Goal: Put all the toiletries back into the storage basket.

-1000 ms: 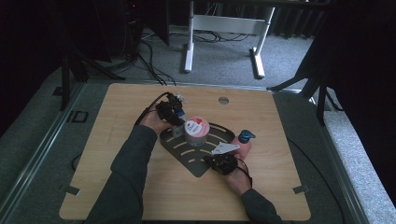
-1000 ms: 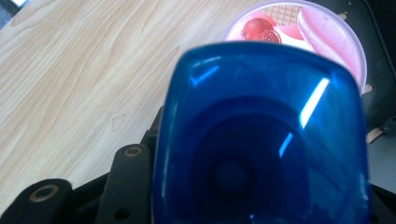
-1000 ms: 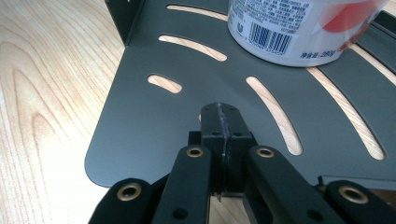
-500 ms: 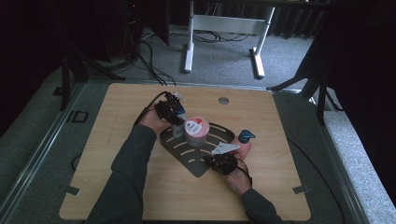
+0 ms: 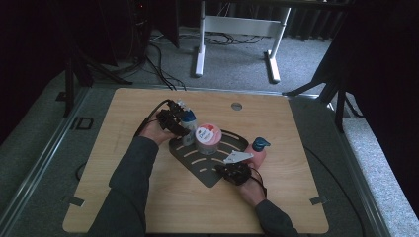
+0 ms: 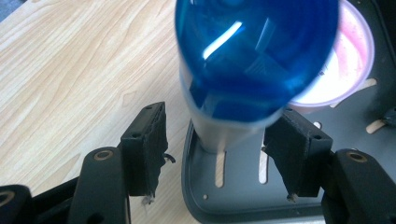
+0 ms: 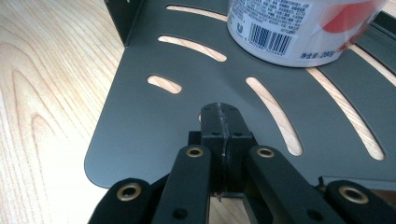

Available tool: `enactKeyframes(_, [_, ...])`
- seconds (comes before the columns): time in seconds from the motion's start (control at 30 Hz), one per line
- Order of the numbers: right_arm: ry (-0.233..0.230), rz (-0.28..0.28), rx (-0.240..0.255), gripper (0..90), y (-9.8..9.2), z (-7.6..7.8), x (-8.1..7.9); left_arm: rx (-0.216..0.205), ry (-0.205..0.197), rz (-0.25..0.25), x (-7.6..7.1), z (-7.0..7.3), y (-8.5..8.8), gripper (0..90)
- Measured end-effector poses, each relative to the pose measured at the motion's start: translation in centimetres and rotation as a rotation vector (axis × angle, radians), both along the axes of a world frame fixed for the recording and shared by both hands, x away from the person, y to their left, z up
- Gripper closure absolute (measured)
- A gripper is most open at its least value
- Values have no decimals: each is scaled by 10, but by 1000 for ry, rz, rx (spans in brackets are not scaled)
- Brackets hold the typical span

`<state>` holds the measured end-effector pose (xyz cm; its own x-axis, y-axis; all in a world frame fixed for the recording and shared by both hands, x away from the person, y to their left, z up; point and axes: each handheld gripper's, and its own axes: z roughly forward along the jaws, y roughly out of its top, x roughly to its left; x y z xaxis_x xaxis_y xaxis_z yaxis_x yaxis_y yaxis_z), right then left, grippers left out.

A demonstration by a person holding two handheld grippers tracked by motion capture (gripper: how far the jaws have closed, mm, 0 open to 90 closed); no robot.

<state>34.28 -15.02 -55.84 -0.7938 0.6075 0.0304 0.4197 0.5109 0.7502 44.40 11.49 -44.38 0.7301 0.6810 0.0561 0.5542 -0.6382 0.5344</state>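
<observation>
High view dim and soft, surroundings near black; gripper views bright and evenly lit, with glare streaks on the blurred blue cap (image 6: pixel 257 56).

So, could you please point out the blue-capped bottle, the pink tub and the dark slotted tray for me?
Blue-capped bottle (image 6: pixel 254 60): left gripper view, on its blue cap.
Pink tub (image 5: pixel 207 134): high view, on its lid.
Dark slotted tray (image 7: pixel 154 121): right gripper view, on bare metal near its rounded corner.
</observation>
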Motion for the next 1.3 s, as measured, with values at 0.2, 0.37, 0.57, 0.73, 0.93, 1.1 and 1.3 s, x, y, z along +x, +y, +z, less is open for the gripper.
enactKeyframes(0.2, [0, 1, 0, 900, 0, 0, 0, -9, -36, -6, -17, 0, 6, 429])
enactKeyframes(0.37, [-1, 2, 1, 900, 0, 0, 0, -21, -55, -16, -32, -1, 10, 451])
enactKeyframes(0.57, [-1, 1, 1, 900, 0, 0, 0, -52, -83, -43, -49, -9, 8, 543])
enactKeyframes(0.73, [1, 0, 3, 897, 0, 0, 0, -61, -87, -76, -60, -14, 1, 605])
enactKeyframes(0.93, [2, 0, 6, 892, 0, 0, 0, -61, -77, -126, -73, -27, -16, 715])
enactKeyframes(1.1, [5, 1, 7, 887, 0, 0, 1, -48, -77, -154, -79, -42, -31, 834])
enactKeyframes(1.3, [5, 2, 8, 885, -1, 0, 1, -30, -56, -180, -83, -57, -46, 898])
